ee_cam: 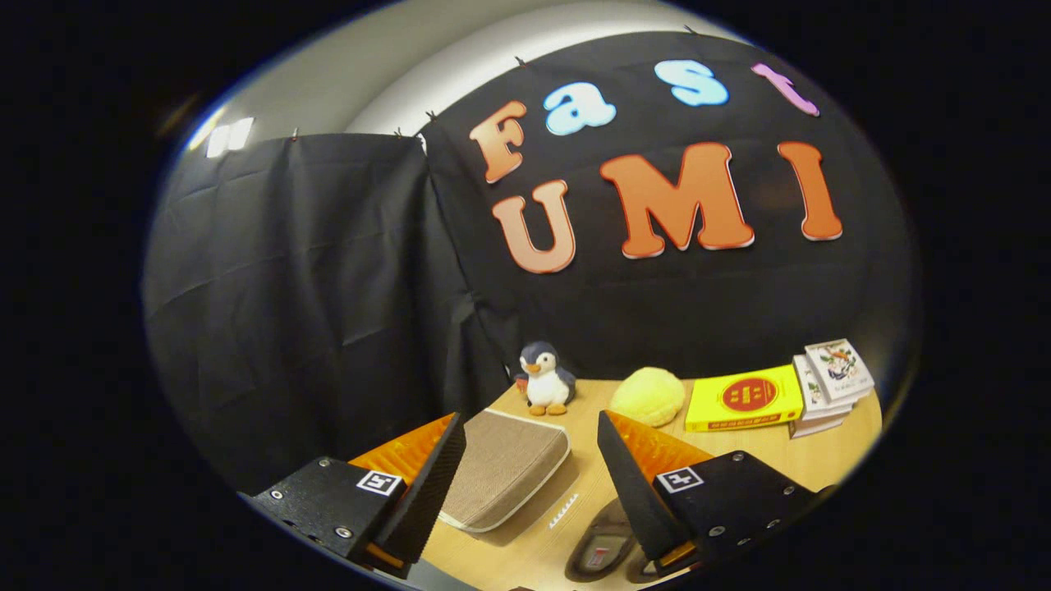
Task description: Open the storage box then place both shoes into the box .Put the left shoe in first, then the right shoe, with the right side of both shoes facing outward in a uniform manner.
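- The tool [525, 468] is held above the desk [821, 464] with its two fingers set well apart and nothing between them
- The storage box [501, 468], a flat fabric-covered case with a pale edge, lies on the desk just ahead of the fingers, partly behind the left one; its lid appears closed, so the opening step is judged not yet done
- One shoe [599, 552] lies on the desk low between the fingers, close to the right finger; a second shoe appears to sit just beside it under that finger, but cannot be told with certainty
- A toy penguin [545, 377], a yellow plush ball [649, 396], a yellow book [745, 399] and a stack of booklets [829, 384] stand beyond the box
- Risk: the lid edge is low and soft; a shallow approach could slide the box toward the penguin instead of lifting the lid
- Risk: the shoes lie near the right finger, so a descent could nudge or turn them and confuse left and right order
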A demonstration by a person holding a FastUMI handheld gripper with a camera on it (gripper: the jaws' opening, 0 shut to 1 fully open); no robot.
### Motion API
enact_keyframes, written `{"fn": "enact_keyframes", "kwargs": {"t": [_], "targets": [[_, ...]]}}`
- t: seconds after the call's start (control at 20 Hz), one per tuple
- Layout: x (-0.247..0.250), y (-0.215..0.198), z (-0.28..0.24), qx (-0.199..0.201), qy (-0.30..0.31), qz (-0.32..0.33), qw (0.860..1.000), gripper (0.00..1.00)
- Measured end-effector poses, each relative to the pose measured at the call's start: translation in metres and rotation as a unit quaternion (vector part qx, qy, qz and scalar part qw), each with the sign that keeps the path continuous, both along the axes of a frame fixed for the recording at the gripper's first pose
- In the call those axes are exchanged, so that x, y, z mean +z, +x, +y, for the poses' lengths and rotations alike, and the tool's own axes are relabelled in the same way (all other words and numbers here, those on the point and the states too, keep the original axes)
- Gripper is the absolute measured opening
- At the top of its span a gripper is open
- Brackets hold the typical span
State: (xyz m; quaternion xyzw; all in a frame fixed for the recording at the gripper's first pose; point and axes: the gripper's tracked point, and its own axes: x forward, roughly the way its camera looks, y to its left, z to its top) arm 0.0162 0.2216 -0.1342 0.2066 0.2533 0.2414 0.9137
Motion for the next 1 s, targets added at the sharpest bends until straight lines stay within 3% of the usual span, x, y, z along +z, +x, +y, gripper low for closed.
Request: {"fn": "enact_keyframes", "kwargs": {"t": [0.4,0.7,1.0], "targets": [[-0.068,-0.023,0.066,0.089,0.039,0.124,0.988,0.98],[-0.13,-0.037,0.101,0.132,0.06,0.22,0.965,0.97],[-0.175,-0.044,0.135,0.142,0.126,0.299,0.935,0.97]]}}
